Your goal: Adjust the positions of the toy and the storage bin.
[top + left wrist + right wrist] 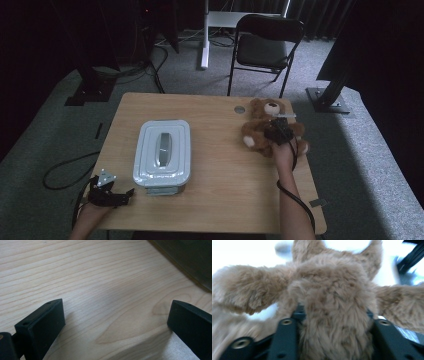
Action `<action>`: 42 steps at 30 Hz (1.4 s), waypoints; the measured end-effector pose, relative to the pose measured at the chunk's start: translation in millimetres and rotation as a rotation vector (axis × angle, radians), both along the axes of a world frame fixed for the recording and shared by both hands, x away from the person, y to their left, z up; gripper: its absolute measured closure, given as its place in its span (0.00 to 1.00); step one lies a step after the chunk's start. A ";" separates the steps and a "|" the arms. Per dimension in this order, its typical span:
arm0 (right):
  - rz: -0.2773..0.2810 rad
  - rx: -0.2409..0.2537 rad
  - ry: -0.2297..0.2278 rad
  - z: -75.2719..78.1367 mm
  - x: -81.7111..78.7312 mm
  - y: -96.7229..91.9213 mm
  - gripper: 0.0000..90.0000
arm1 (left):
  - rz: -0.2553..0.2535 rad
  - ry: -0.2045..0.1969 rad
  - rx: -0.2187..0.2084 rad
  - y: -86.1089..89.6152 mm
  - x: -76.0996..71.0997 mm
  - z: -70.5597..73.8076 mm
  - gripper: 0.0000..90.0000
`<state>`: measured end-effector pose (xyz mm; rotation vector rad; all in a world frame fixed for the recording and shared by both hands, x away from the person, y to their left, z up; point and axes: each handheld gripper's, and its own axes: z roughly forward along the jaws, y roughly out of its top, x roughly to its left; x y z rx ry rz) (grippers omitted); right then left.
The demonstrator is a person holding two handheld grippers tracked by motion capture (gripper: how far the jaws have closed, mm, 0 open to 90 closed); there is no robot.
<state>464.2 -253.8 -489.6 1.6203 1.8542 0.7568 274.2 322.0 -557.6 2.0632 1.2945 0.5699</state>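
A brown teddy bear (256, 134) lies on the far right part of the wooden table (220, 195), head toward the far edge. My right gripper (278, 132) is on top of it. In the right gripper view the bear's furry body (332, 295) is squeezed between the two black jaws, so my right gripper (334, 326) is shut on it, with its limbs spread to either side. My left gripper (127, 192) rests at the table's near left corner. Its jaws stand wide apart over bare wood, and my left gripper (116, 315) holds nothing.
A white lidded container (162, 152) with a grey handle stands left of the table's middle, just beyond the left gripper's tips. A small round grommet (239, 109) sits near the bear's head. A dark folding chair (267, 45) stands behind the table.
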 end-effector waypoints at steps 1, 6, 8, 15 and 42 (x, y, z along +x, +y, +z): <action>0.004 0.019 -0.028 -2.2 -3.4 -2.1 0.45 | -0.004 0.001 0.000 -0.1 -0.3 0.0 0.02; -0.017 0.095 -0.010 3.6 -7.4 -8.8 0.24 | -0.007 0.002 0.000 -0.9 -1.3 0.1 0.02; -0.004 0.118 0.004 5.1 -9.2 -11.9 0.20 | -0.006 0.001 0.000 -1.2 -1.9 0.0 0.02; 0.035 0.149 -0.014 20.7 -21.3 -17.4 0.15 | 0.030 0.015 -0.006 -2.1 -0.5 1.5 0.02; 0.354 0.212 -0.108 25.2 -42.7 136.5 0.14 | 0.051 -0.042 -0.026 -12.9 28.5 27.6 0.02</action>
